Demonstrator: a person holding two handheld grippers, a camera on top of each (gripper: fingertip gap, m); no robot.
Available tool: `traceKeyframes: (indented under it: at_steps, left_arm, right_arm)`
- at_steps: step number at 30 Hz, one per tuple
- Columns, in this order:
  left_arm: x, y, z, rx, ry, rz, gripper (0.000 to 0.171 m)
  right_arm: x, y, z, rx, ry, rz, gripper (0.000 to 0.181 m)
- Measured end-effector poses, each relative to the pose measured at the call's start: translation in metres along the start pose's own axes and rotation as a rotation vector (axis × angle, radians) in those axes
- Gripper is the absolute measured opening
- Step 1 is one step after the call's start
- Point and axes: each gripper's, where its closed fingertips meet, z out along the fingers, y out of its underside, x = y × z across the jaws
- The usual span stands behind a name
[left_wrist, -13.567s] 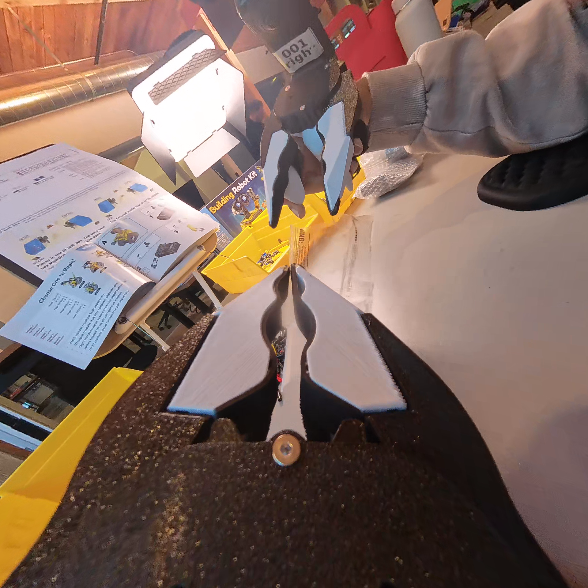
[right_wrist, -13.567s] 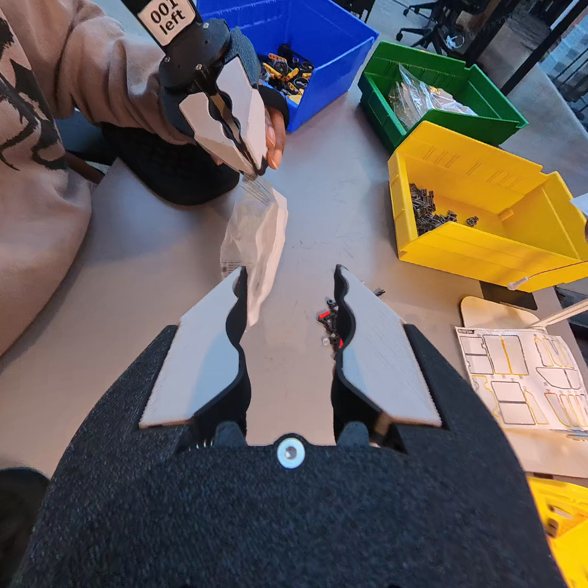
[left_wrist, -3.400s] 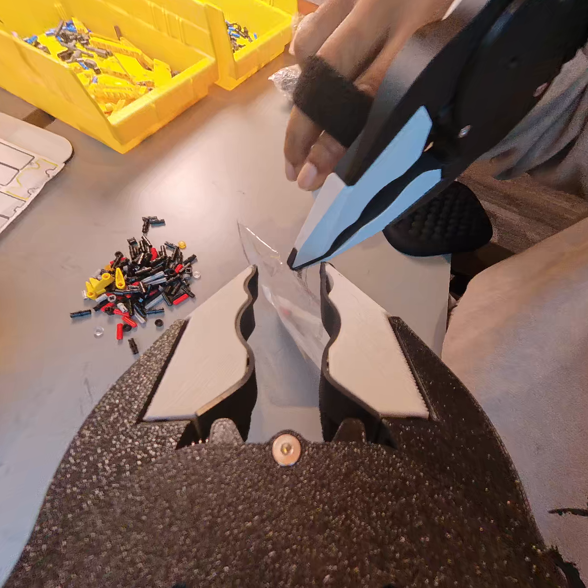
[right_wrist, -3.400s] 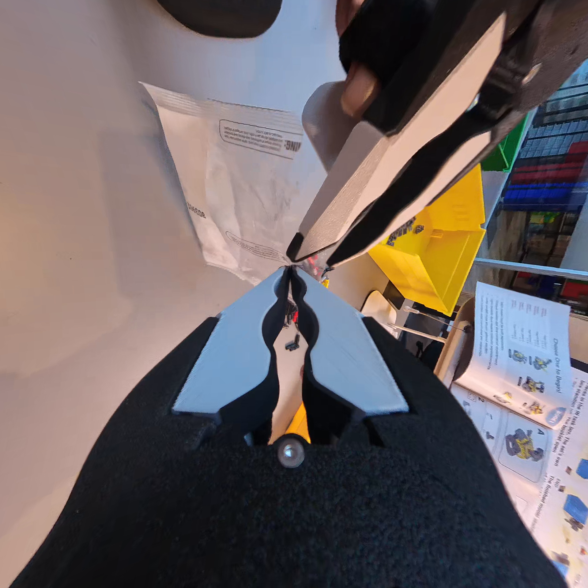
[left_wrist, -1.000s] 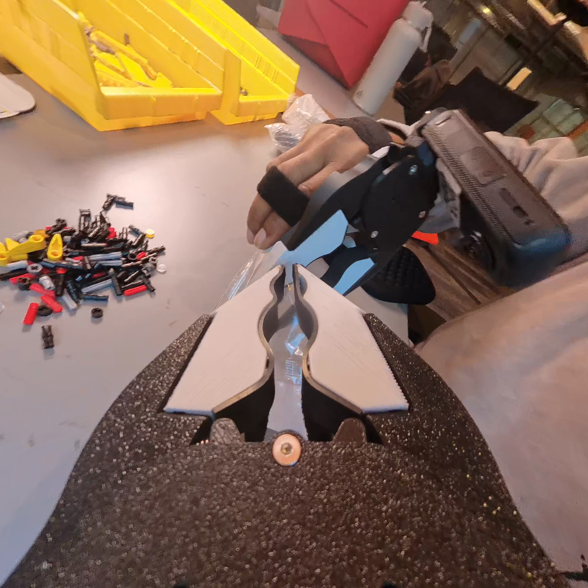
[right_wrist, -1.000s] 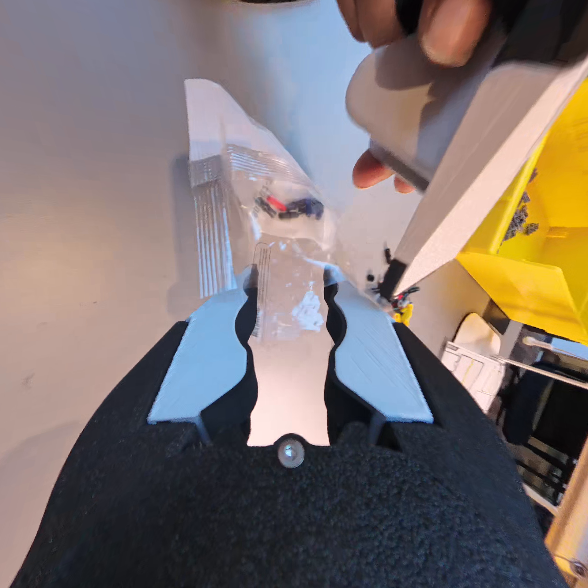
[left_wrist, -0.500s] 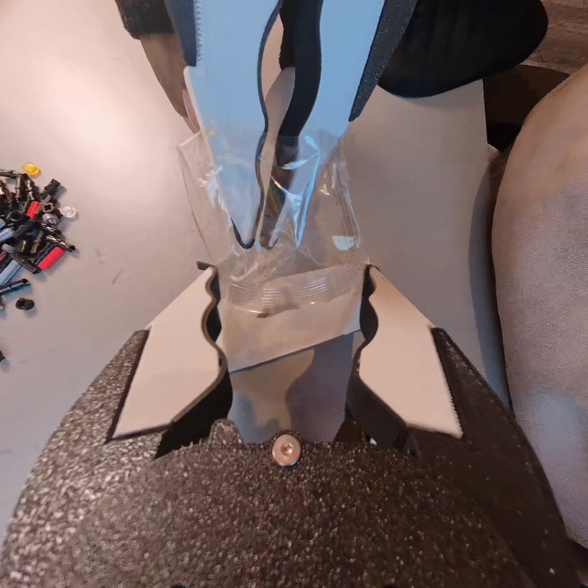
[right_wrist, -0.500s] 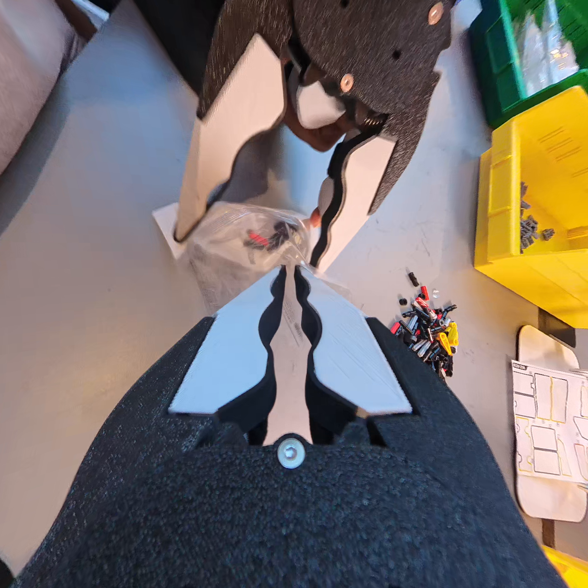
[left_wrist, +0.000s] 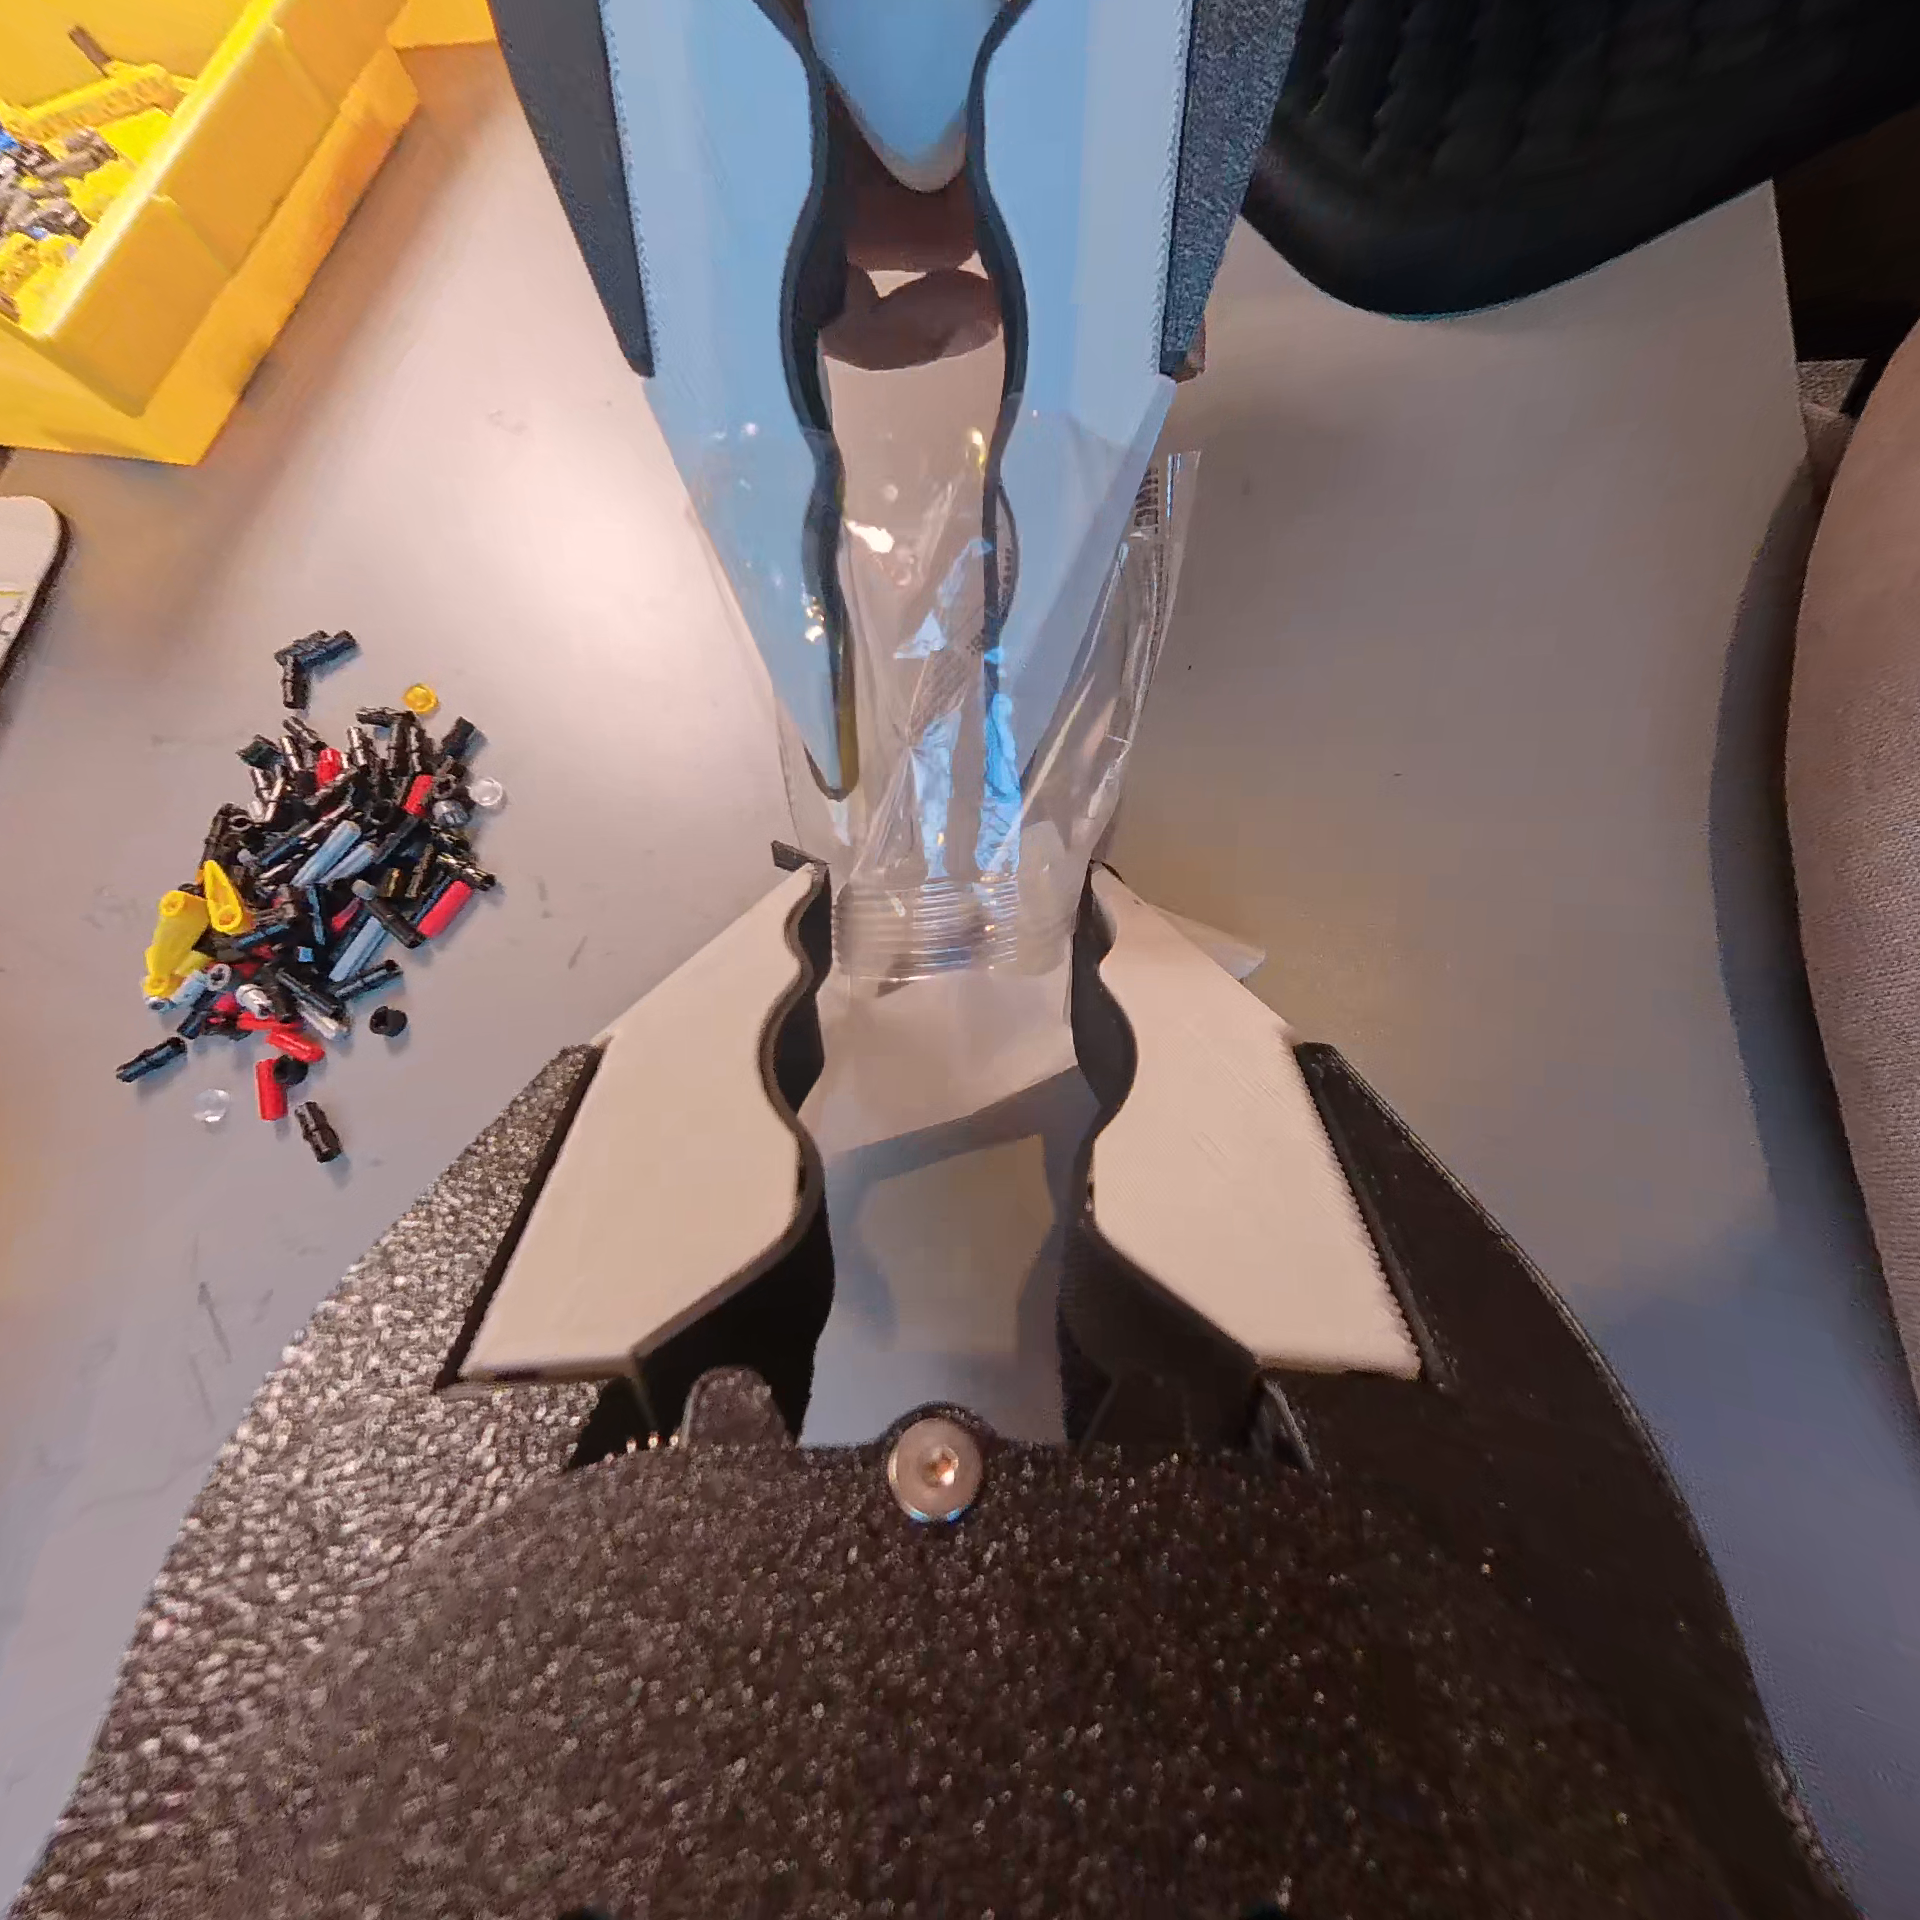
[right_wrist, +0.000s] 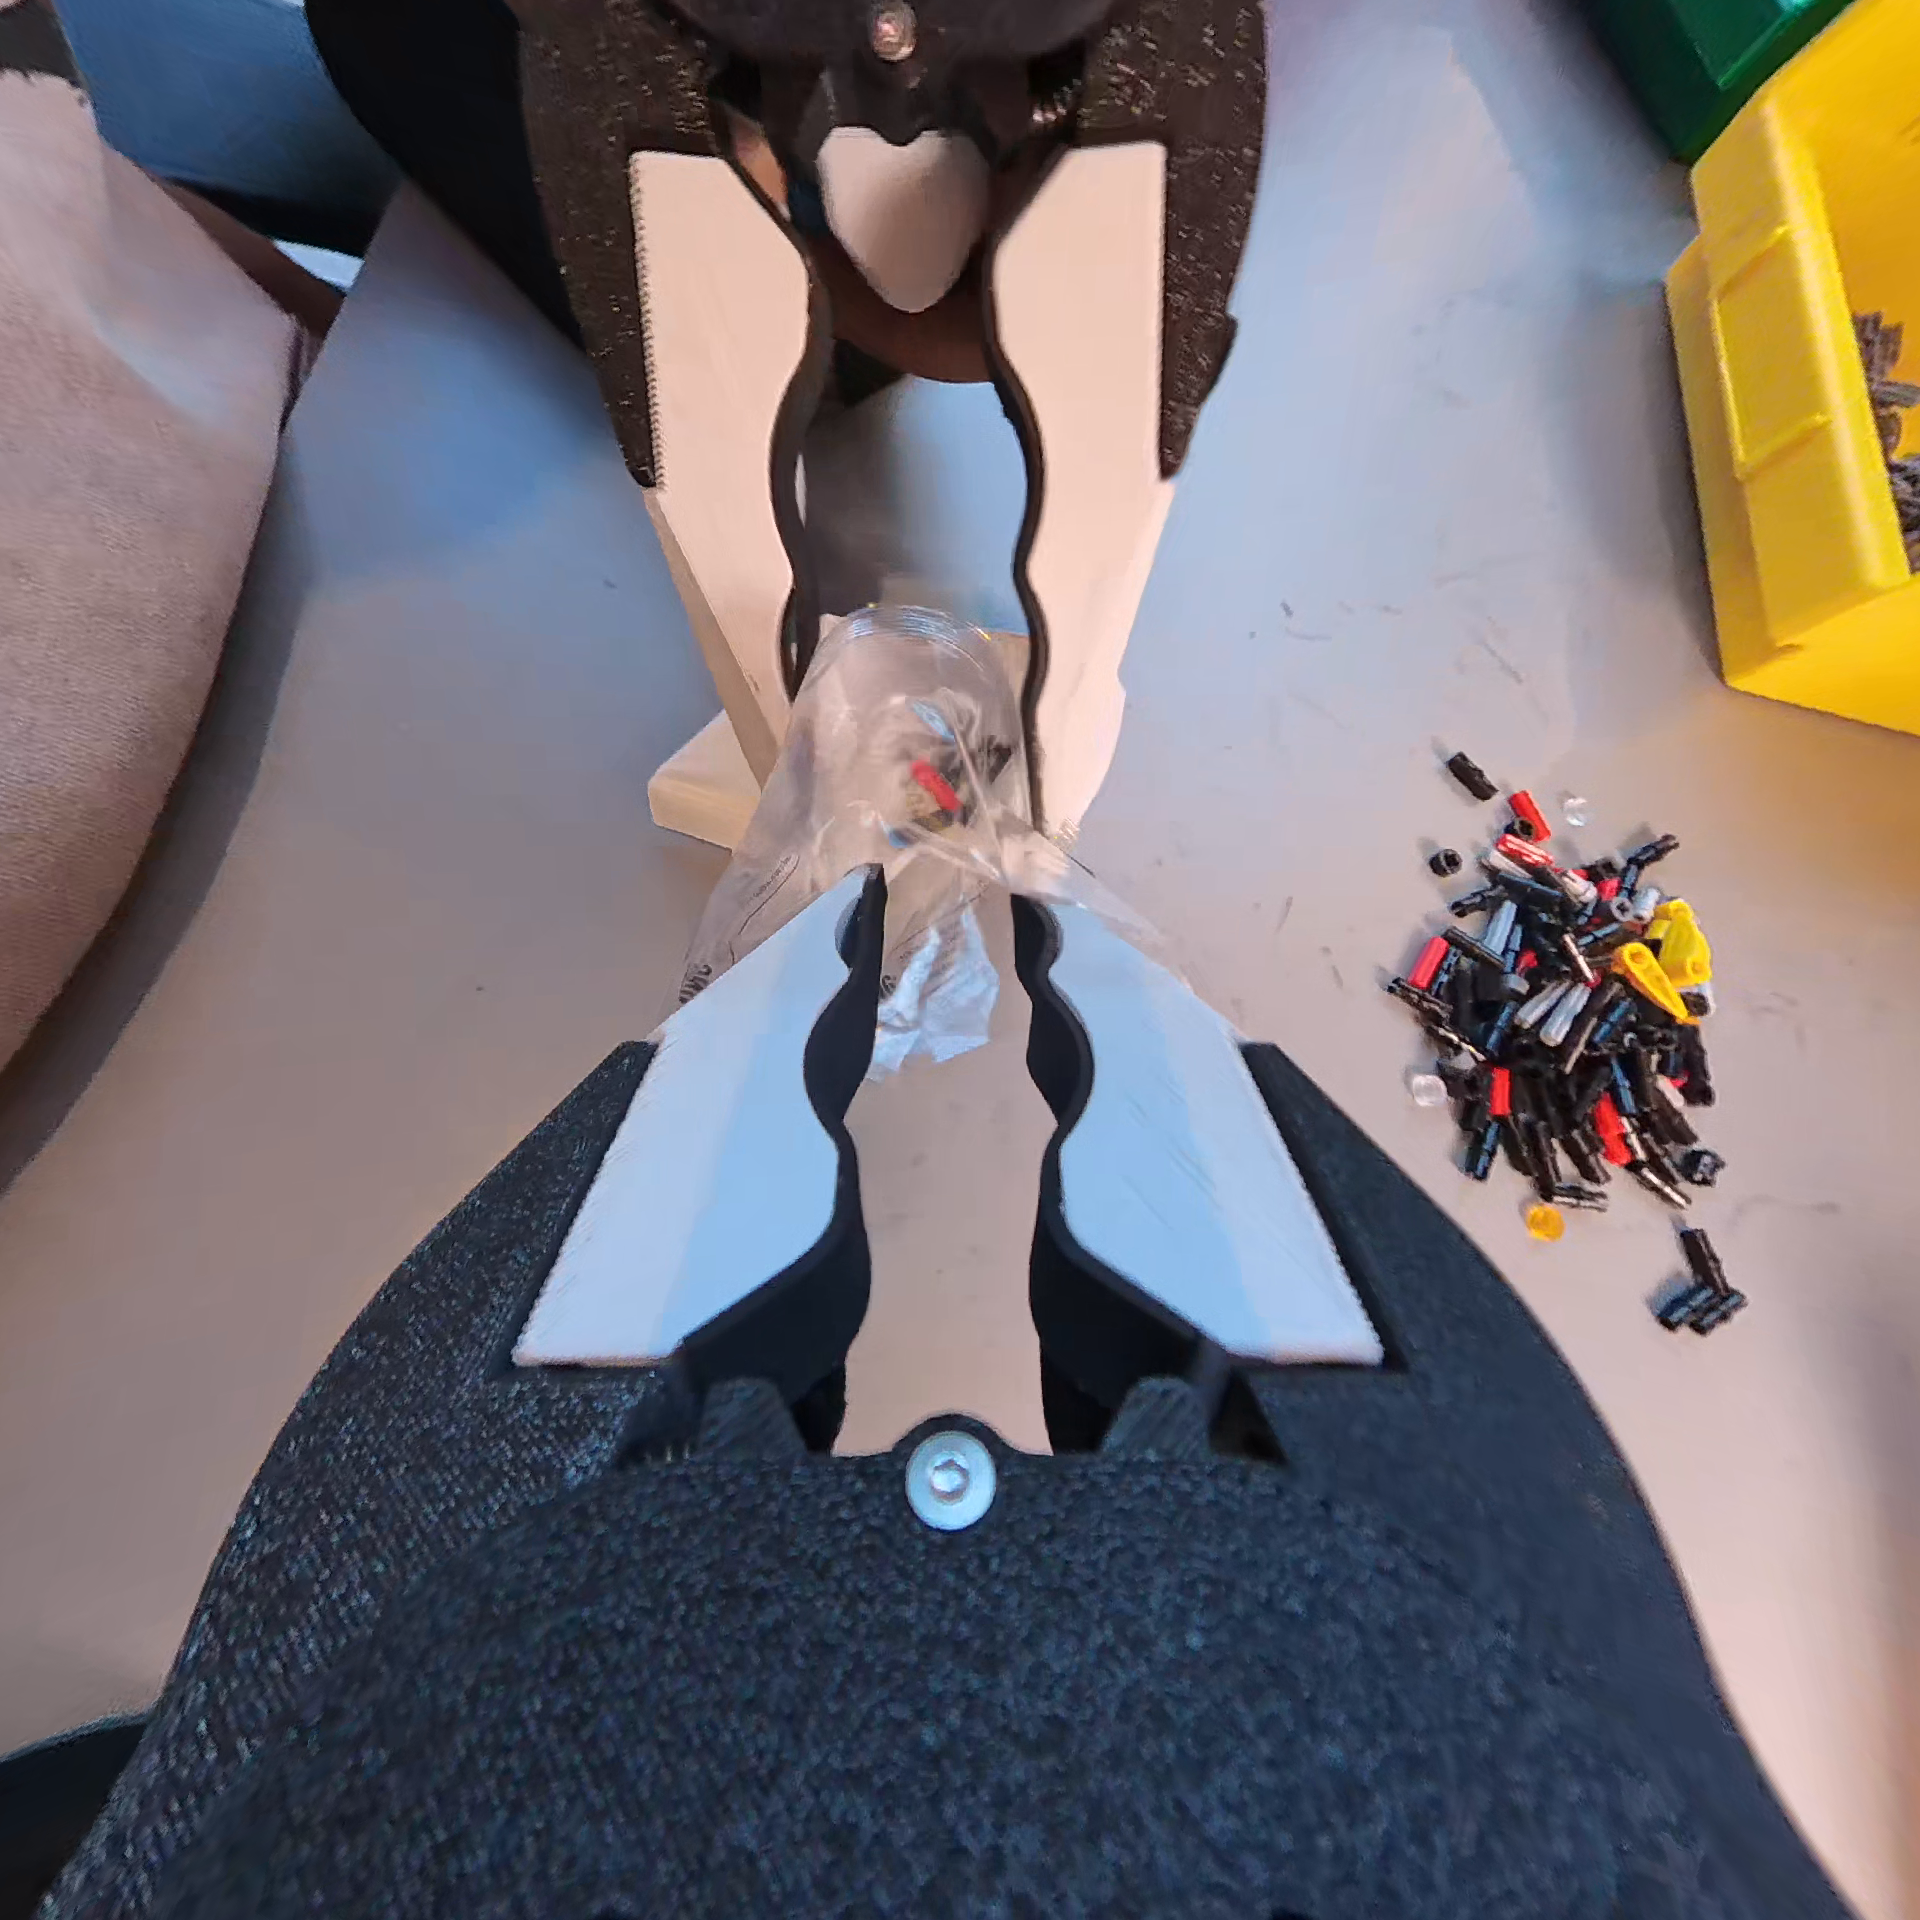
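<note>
Both grippers face each other tip to tip over the grey tabletop (left_wrist: 1403, 644), with a crumpled clear plastic bag (left_wrist: 966, 727) lying between them.

Left gripper (left_wrist: 951, 883): jaws spread, a clear gap between its grey fingers (left_wrist: 665, 1122). The ridged sealed end of the bag sits in that gap at the tips; neither finger is seen pressing on it. A white flat strip of the bag runs back under the jaws toward the camera.

Right gripper (right_wrist: 945, 894): jaws also spread, though less widely. The other end of the bag lies between and just past its tips, touching the tabletop (whether a finger touches the film I cannot tell). In the left wrist view this gripper (left_wrist: 914, 779) shows through the clear film.

Bag contents, right wrist view: a few small red and black plastic pieces (right_wrist: 940, 784) bunched in the middle of the bag.

Surroundings: a loose heap of small black, red, grey and yellow plastic connector pieces (right_wrist: 1558, 997) lies on the tabletop, near the bag but apart from it, to the left of the left gripper. A yellow plastic bin (right_wrist: 1808, 436) stands beyond the heap, with a green bin corner (right_wrist: 1714, 52) behind it. A beige sleeve (right_wrist: 114, 520) shows at the tabletop edge.
</note>
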Motion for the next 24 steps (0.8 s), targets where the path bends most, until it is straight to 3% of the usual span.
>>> traceKeyframes:
  at_steps: [2, 5, 8, 14, 19, 24]
  left_arm:
    - [-0.001, -0.002, -0.001, 0.009, -0.014, 0.011, 0.042]
    - [0.003, -0.004, 0.000, 0.024, -0.012, 0.030, 0.047]
    - [0.003, -0.002, 0.001, 0.008, -0.019, 0.036, 0.056]
    - [-0.002, 0.009, -0.001, -0.070, 0.001, -0.174, 0.112]
    - [0.001, 0.016, 0.004, -0.118, 0.003, -0.224, 0.119]
    - [-0.002, 0.007, 0.008, -0.086, 0.007, -0.206, 0.097]
  right_arm:
    - [-0.001, 0.000, -0.001, 0.005, -0.022, 0.052, 0.029]
    - [-0.009, 0.003, 0.002, -0.033, -0.080, 0.104, 0.054]
    - [-0.007, 0.004, 0.004, -0.067, -0.068, 0.065, 0.055]
    - [-0.002, 0.009, 0.003, -0.135, -0.028, -0.003, 0.039]
    - [0.003, -0.002, -0.002, -0.082, 0.006, -0.023, 0.032]
    - [0.003, -0.016, -0.006, -0.031, 0.004, -0.010, 0.032]
